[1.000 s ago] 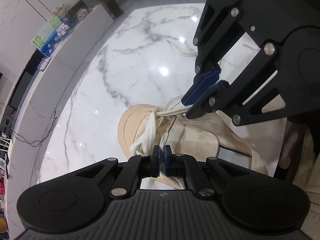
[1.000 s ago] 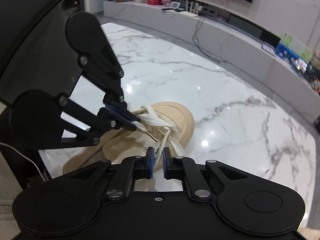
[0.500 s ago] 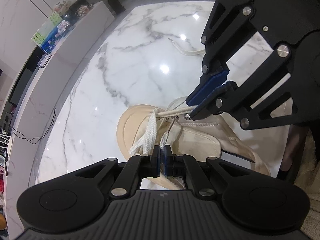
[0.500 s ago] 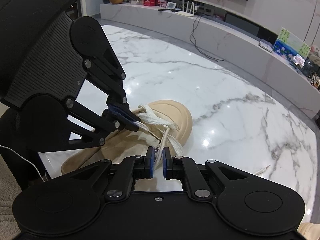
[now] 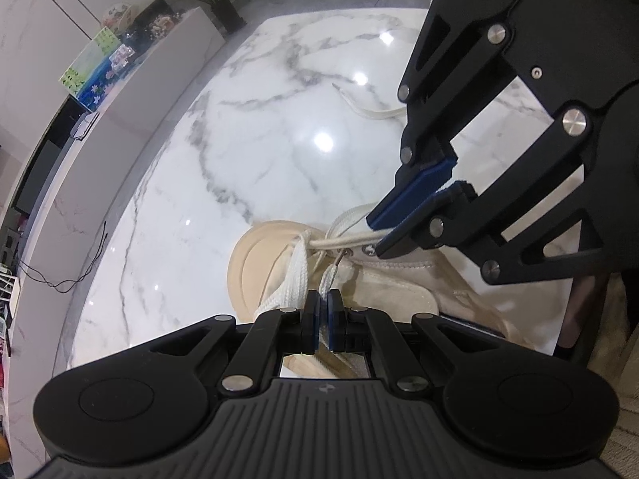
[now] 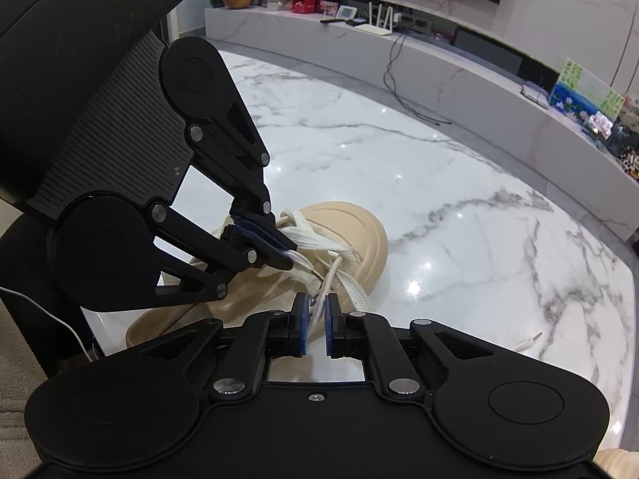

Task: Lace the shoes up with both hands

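A beige shoe (image 5: pixel 259 263) lies on the white marble table (image 5: pixel 239 151) with its toe pointing away, a white lace (image 5: pixel 293 275) crossed over its front. At the bottom of the left wrist view my left gripper (image 5: pixel 322 311) is shut on a lace strand that rises from the eyelets. My right gripper (image 5: pixel 381 235) reaches in from the upper right, blue pads shut on another strand beside an eyelet. In the right wrist view the shoe (image 6: pixel 359 239) sits at centre. There the right gripper (image 6: pixel 315 319) pinches a strand and the left gripper (image 6: pixel 287 255) clamps lace over the tongue.
One loose lace end (image 5: pixel 371 109) lies on the marble beyond the shoe, and its tip (image 6: pixel 529 339) shows to the right of the shoe. A long white console (image 6: pixel 439 68) with small items and cables runs behind the table. The table's edge (image 5: pixel 100 239) curves at left.
Both grippers keep their hold on the lace over the shoe. Only the views have shifted slightly.
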